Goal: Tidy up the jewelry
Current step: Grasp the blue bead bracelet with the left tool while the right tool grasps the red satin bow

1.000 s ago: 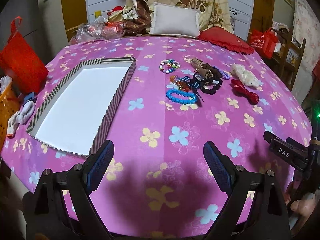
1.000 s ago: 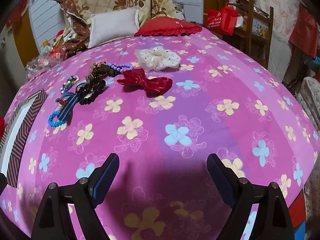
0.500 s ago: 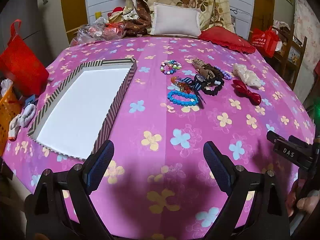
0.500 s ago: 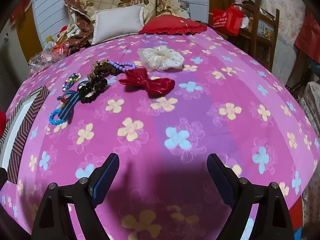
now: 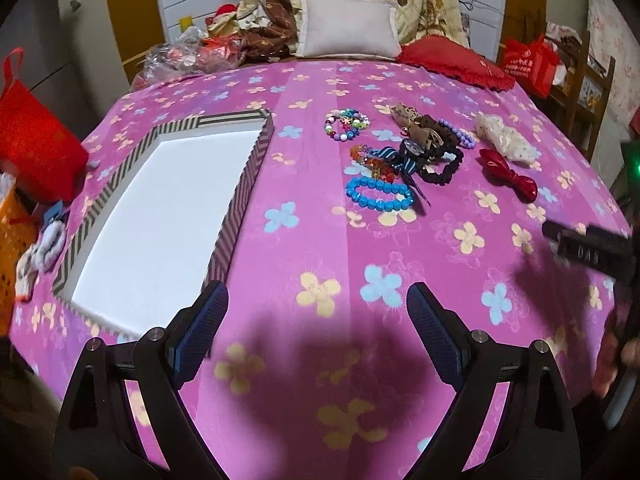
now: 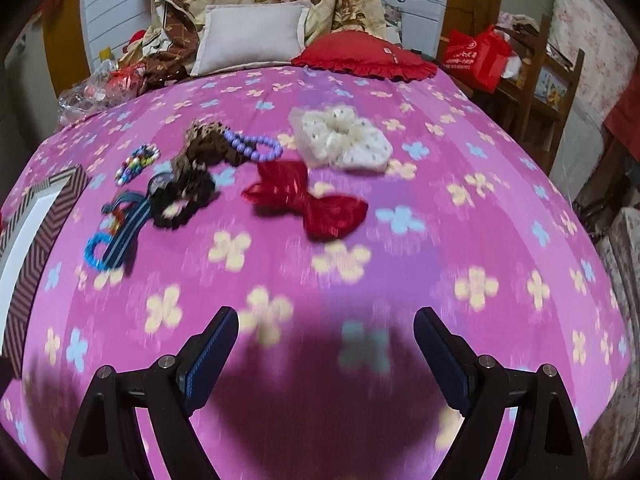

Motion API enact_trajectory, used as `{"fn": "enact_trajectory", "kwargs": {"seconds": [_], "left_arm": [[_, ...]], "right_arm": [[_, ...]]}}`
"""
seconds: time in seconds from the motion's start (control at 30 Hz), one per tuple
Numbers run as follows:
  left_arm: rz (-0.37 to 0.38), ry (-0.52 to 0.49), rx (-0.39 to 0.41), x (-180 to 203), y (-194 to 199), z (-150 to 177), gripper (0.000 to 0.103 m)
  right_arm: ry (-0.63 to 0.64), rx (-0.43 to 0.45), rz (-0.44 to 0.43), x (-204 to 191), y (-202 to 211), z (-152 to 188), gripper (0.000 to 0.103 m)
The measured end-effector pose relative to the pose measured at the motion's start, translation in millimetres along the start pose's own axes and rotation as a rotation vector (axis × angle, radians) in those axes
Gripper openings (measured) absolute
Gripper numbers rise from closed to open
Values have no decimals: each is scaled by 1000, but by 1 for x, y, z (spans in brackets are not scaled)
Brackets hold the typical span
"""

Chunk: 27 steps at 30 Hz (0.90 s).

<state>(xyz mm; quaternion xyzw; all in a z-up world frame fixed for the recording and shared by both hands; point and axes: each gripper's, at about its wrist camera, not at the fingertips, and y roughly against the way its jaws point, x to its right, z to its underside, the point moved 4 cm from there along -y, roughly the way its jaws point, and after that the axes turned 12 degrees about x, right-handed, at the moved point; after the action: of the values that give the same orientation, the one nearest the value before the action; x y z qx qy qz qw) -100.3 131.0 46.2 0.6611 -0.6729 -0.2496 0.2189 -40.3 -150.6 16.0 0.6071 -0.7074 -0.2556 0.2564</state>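
Since nothing is picked up yet, the left gripper (image 5: 316, 320) hangs with jaws spread and empty; the tray (image 5: 240, 184) waits bare at ten o'clock, the jewelry (image 5: 380, 194) heaped at one. Right view: right gripper (image 6: 326, 344) likewise spread, empty, the pile at eleven.

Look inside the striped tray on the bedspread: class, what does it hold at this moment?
The striped tray shows only its bare white floor; no jewelry lies in it. Its nearest corner is covered by the left gripper, so that part cannot be checked.
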Motion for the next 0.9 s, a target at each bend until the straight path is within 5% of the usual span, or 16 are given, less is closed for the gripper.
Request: {"fn": "enact_trajectory", "kwargs": {"seconds": [0.3,0.37,0.5,0.7,0.9], "left_arm": [[154,38,-41,-5,-48,-55,90],[197,32,-53,-1,-60,-67,76],[263,28,-100,11,-87,-80,70],[365,19,-121,32,-103,-75,70],[341,31,-152,20,-124,-61,70]], "right_arm": [[-42,-11,-74,14,-37,-34,87],[-52,-16,-98,16,-42,-37,83],[-43,-23,-127,16,-50,-39,83],[-32,-33,-148,16,-63,-39,83],[-57,-19,-167,15,-64,-35,83]]}}
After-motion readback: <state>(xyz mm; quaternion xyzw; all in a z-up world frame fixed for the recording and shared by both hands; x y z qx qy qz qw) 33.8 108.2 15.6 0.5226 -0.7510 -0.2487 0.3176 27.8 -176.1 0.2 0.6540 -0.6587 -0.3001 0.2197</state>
